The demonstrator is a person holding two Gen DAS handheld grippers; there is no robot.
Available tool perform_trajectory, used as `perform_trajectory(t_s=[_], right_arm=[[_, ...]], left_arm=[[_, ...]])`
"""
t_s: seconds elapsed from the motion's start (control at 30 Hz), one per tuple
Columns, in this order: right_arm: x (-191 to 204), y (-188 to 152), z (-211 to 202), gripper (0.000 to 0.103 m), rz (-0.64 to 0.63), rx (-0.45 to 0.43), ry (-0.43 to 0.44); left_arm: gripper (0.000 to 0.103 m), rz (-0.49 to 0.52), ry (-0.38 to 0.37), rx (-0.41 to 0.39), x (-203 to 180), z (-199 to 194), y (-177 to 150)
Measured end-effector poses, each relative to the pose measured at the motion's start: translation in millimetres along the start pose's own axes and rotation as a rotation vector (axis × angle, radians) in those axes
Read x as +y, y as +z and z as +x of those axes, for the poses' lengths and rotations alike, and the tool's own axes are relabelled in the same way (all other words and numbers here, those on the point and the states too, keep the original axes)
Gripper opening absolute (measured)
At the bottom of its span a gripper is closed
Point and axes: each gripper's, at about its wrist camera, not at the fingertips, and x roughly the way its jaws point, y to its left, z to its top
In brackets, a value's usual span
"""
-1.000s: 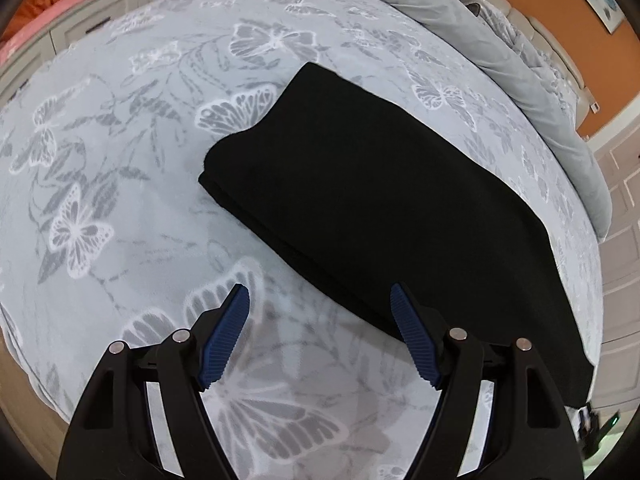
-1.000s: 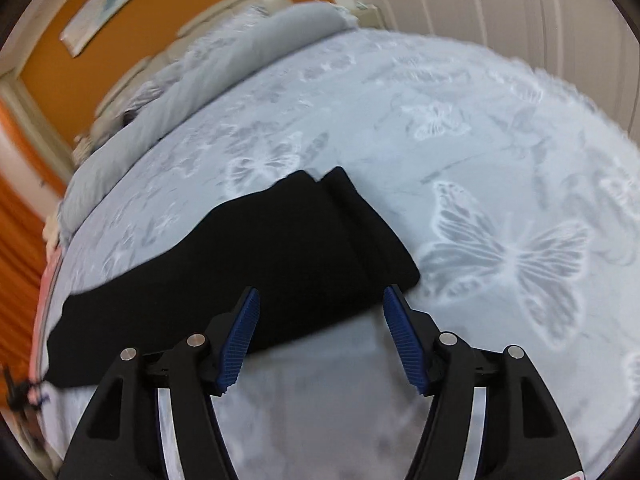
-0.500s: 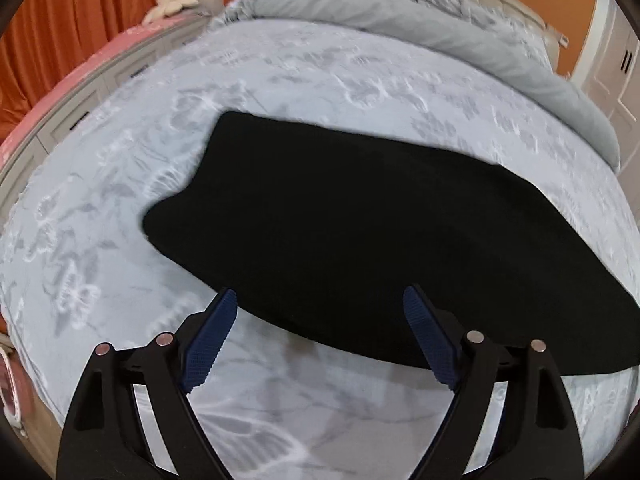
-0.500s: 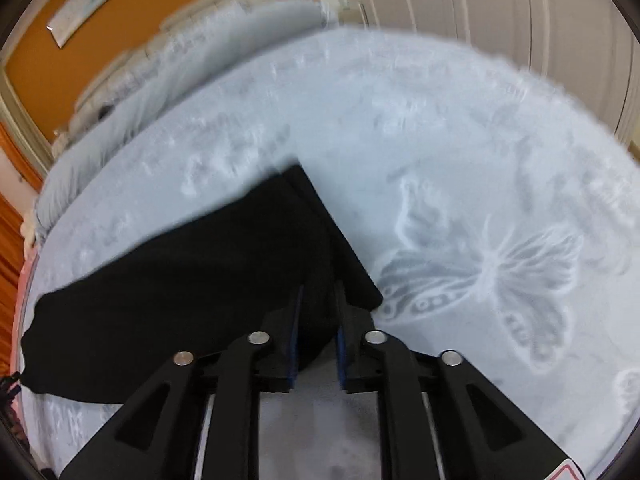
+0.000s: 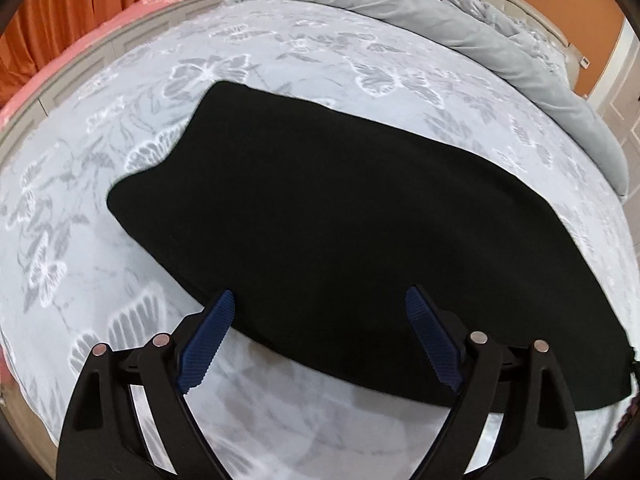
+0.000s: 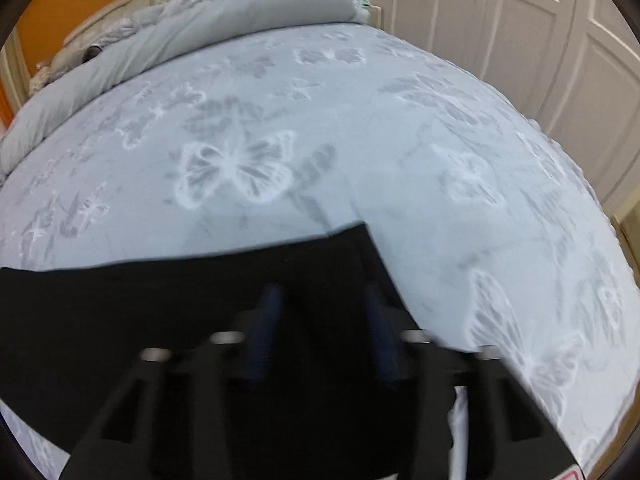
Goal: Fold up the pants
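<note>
Black pants [image 5: 340, 220] lie flat, folded lengthwise, on a pale blue bed sheet [image 5: 100, 240] with butterfly print. My left gripper [image 5: 320, 308] is open, its blue fingers [image 5: 208, 332] straddling the near edge of the pants. In the right wrist view the pants [image 6: 140, 312] fill the lower left, one end reaching to the centre. My right gripper [image 6: 322, 312] is blurred by motion; its fingers [image 6: 266, 320] stand apart over the end of the pants, with nothing seen between them.
A rolled grey duvet [image 5: 460, 32] lies along the far side of the bed and also shows in the right wrist view [image 6: 180, 36]. Orange curtains [image 5: 60, 8] hang at far left. White closet doors [image 6: 520, 32] stand beyond the bed's right side.
My right gripper shut on the pants' end half a second ago; now its fingers are apart and it has swung over the pants. My left gripper came closer to the near edge, staying open.
</note>
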Motion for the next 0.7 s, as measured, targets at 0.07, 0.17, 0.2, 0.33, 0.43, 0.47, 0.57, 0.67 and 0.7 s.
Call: perform_trajectory(t_s=[0.07,0.17,0.2,0.33,0.43,0.47,0.57,0.67,0.7], right_arm=[[-6.1,11.8,-15.7,0.007,0.036,-0.07,0.042],[-21.0,22.7,3.2,0.01,0.06,-0.049,0.008],[-23.7,21.5,18.0,0.01,0.069,0.012,0.017],[-23.7,12.7,-19.7,0.047,0.161,-0.143,0.023],[-15.0,-7.3,-53.1,0.033,0.168,-0.197,0.09],[-5.2,-18.1,-61.5,0.015,0.143,-0.188,0.141],[22.4,-40.5,-61.5,0.006,0.041,-0.139,0.184],[4.1,-55.5,-17.9,0.0,0.069,-0.021,0.038],[-8.5,-57.6,-23.9,0.0,0.151,-0.045,0.071]], left_arm=[[0.085,0.018,0.027,-0.017,-0.2,3.7,3.2],[0.086,0.019,0.038,-0.016,-1.2,12.0,5.3],[0.086,0.023,0.043,-0.011,-2.3,14.5,5.6],[0.086,0.083,0.095,-0.049,-10.4,10.5,1.8],[0.087,0.087,0.078,-0.07,-13.8,4.7,-1.5],[0.087,0.088,0.057,-0.071,-16.4,3.3,-2.3],[0.087,0.115,0.028,-0.073,-30.5,0.4,-6.5],[0.087,0.173,0.031,-0.086,-46.9,-3.4,-15.3],[0.087,0.197,0.039,-0.094,-51.9,-4.8,-18.6]])
